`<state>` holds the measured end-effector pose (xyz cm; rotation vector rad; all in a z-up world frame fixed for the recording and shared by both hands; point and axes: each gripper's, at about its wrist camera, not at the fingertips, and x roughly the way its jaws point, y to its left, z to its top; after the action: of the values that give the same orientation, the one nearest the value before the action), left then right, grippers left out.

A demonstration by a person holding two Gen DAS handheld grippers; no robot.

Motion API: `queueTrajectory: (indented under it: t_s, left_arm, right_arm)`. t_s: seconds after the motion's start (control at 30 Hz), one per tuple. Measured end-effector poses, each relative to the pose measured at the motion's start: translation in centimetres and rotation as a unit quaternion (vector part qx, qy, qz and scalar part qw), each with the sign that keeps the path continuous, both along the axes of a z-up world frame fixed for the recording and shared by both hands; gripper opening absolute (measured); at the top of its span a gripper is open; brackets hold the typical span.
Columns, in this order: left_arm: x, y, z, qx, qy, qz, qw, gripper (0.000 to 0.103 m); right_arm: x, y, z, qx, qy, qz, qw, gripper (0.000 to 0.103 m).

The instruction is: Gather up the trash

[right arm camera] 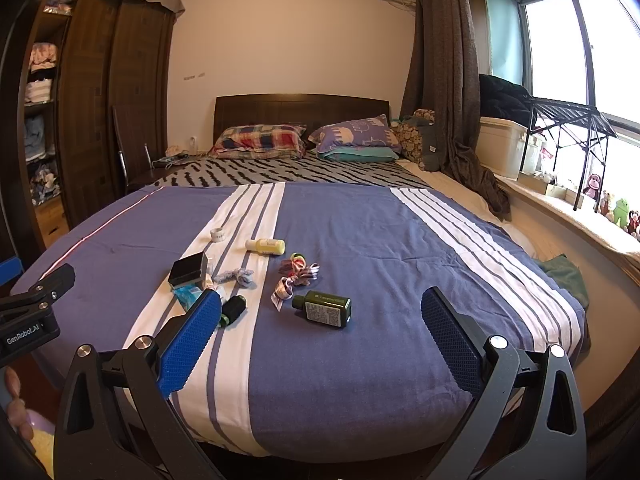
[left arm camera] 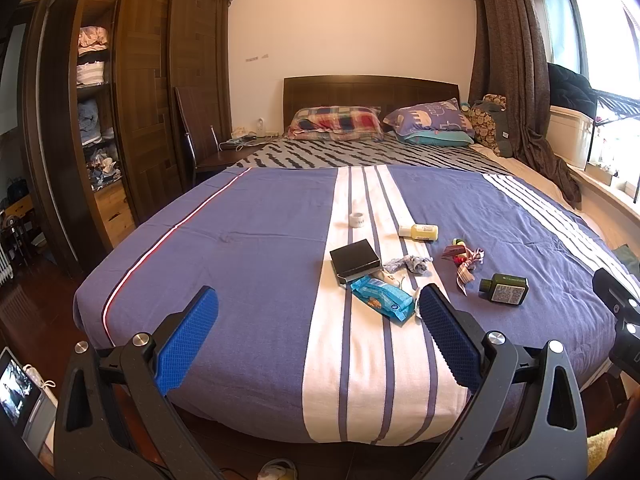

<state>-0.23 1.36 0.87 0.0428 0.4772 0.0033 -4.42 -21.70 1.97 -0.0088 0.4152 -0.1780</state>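
Small items lie on the blue and white striped bedspread (left arm camera: 248, 240): a blue wrapper (left arm camera: 382, 298), a black box (left arm camera: 355, 260), a crumpled grey scrap (left arm camera: 408, 264), a ribbon tangle (left arm camera: 466, 260), a dark green bottle (left arm camera: 505, 289), a yellow bottle (left arm camera: 419, 232) and a white tape roll (left arm camera: 357, 220). The right wrist view shows the green bottle (right arm camera: 324, 309), ribbon (right arm camera: 298, 274), a small dark green bottle (right arm camera: 233, 310), the black box (right arm camera: 187, 269) and the yellow bottle (right arm camera: 266, 246). My left gripper (left arm camera: 316, 304) is open and empty, short of the wrapper. My right gripper (right arm camera: 320, 308) is open and empty, near the bed's foot.
Pillows (left arm camera: 336, 122) and a wooden headboard (left arm camera: 370, 92) stand at the far end. A wardrobe (left arm camera: 140, 92) and a chair (left arm camera: 196, 136) are on the left. A curtain (right arm camera: 448, 80), a windowsill (right arm camera: 568, 216) with toys and a white bin (right arm camera: 502, 148) are on the right.
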Motion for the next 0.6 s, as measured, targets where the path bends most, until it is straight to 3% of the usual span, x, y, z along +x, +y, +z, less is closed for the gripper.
queueTrajectory:
  t_s: [0.6]
  left_arm:
    - [0.00, 0.21, 0.05, 0.000, 0.000, 0.001, 1.0000, 0.095]
  right_arm:
    - [-0.05, 0.00, 0.02, 0.000, -0.001, -0.001, 1.000, 0.100]
